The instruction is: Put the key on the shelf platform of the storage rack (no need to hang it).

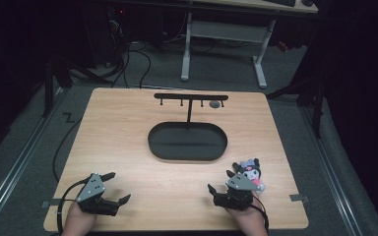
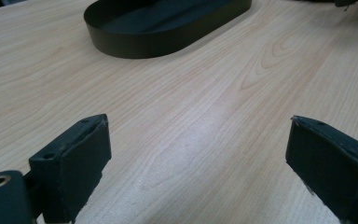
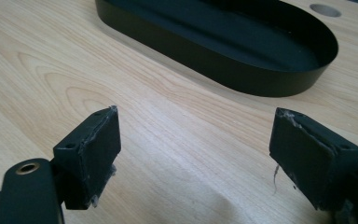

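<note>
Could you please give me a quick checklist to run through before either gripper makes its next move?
1. Left gripper open, holding nothing: ok.
2. Right gripper open, holding nothing: ok.
3. Plush toy within the right gripper's reach: ok, it lies just beside it.
4. Tray free of objects: ok.
5. Rack upright behind the tray: ok.
6. Rack hooks free: cannot tell; too small.

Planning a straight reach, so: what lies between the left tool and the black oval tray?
Only bare wooden tabletop separates the left tool from the black oval tray, shown in the left gripper view.
</note>
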A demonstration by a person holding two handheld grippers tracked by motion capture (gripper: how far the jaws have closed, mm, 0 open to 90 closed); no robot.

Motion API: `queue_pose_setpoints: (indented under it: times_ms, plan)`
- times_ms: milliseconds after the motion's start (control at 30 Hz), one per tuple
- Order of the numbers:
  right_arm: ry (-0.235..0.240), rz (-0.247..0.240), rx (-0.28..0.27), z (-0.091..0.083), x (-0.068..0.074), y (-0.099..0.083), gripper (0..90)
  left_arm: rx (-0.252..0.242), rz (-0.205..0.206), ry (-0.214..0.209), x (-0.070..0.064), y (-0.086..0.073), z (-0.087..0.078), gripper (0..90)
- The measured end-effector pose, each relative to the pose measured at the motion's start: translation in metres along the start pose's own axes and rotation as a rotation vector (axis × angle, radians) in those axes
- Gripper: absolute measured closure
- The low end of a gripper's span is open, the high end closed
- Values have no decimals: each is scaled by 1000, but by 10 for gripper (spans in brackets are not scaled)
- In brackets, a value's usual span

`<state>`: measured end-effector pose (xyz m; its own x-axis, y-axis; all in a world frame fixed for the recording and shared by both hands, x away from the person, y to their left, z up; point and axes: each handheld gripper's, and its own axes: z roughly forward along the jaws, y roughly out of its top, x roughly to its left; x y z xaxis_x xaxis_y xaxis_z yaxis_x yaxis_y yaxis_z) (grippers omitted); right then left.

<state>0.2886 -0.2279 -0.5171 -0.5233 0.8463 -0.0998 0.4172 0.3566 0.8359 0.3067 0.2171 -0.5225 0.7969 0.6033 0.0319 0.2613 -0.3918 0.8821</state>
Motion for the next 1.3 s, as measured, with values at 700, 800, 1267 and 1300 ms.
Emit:
queue_pose_setpoints:
  times_ms: [700,800,1267,1300]
  plan:
    - [7,18,-34,3,-6,-2,156,2,28,21,2,1,4,18]
    - [7,16,-21,4,-8,-3,156,2,16,23,2,0,2,21]
    - [21,57,27,5,-13,1,175,8,14,46,4,-2,-1,5]
    - [27,54,34,5,-11,1,175,13,17,48,4,-3,0,5]
